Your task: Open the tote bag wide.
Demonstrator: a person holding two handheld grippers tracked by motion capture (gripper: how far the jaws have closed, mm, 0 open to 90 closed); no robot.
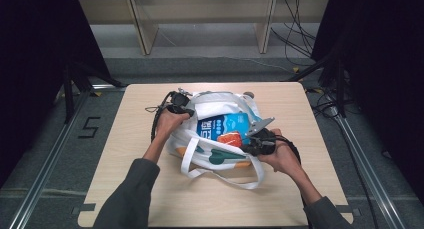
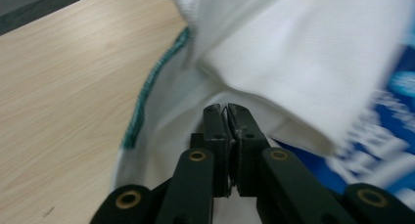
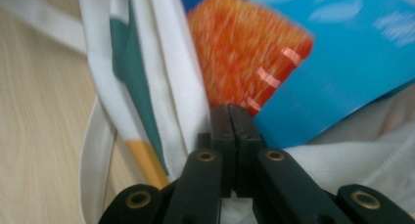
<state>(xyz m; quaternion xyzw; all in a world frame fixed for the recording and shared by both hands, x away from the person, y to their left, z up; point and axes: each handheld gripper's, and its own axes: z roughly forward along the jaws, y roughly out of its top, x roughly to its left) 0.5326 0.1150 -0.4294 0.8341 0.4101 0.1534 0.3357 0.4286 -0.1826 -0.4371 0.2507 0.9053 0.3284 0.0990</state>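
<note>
Bag [image 1: 215, 134] lay on the table [image 1: 125, 154], about mid-table and a little toward the far edge, white cloth with green and orange print on its side. Nearest me, one long white strap [image 1: 227, 179] looped out flat over the wood toward my edge.

My right gripper [image 1: 256, 143] sat at the bag's right side. In the right gripper view its jaws were pressed together, with white cloth of the bag [image 3: 171, 87] bunched at their base; I held the rim there. Just past the tips lay an orange patch [image 3: 240, 57] printed on a blue pack [image 3: 342, 53], blurred.

My left gripper [image 1: 179, 108] was farther off, at the bag's far left corner. In the left gripper view its jaws were closed on a thin fold of the white cloth [image 2: 274, 62], a sliver of it showing between them. A green stitched edge [image 2: 147, 94] ran along the cloth to the left of the jaws, with bare wood [image 2: 63, 87] beyond it.

Between the two grippers the bag's mouth stood open, and the blue pack [image 1: 222, 126] with white lettering lay inside, its orange patch [image 1: 232, 138] toward my right gripper.
</note>
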